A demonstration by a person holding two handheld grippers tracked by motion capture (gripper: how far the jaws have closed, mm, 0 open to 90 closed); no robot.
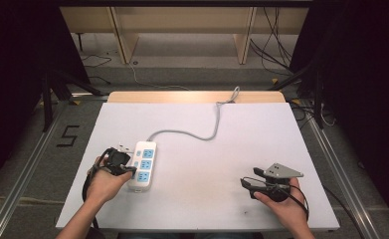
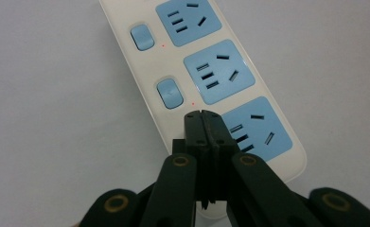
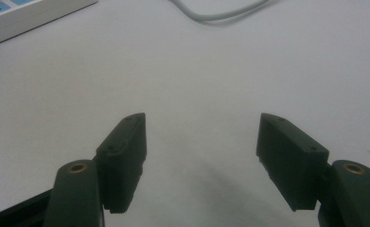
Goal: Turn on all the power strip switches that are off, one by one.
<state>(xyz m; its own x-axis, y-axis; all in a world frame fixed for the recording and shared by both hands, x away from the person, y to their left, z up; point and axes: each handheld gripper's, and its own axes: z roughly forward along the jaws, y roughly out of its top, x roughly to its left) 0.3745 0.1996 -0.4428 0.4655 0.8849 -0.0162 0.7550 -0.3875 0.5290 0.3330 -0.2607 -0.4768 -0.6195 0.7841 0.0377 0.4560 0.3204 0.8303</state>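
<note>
Power strip (image 1: 144, 166) lies on white surface (image 1: 207, 164), left side; its grey cord (image 1: 197, 133) runs to far edge. Left gripper (image 2: 203, 115) clenched, tips over strip's nearest switch; right gripper (image 3: 201, 142) released, well apart, nothing btwn.

Both forearms are bare, with no sleeves. Each hand-held gripper, left (image 1: 118, 162) and right (image 1: 258, 184), is black with a dark cable looping round the wrist. Brass-coloured pivot rings sit on the links behind blocky black jaws. The right one carries a grey three-cornered plate with small screw holes
</note>
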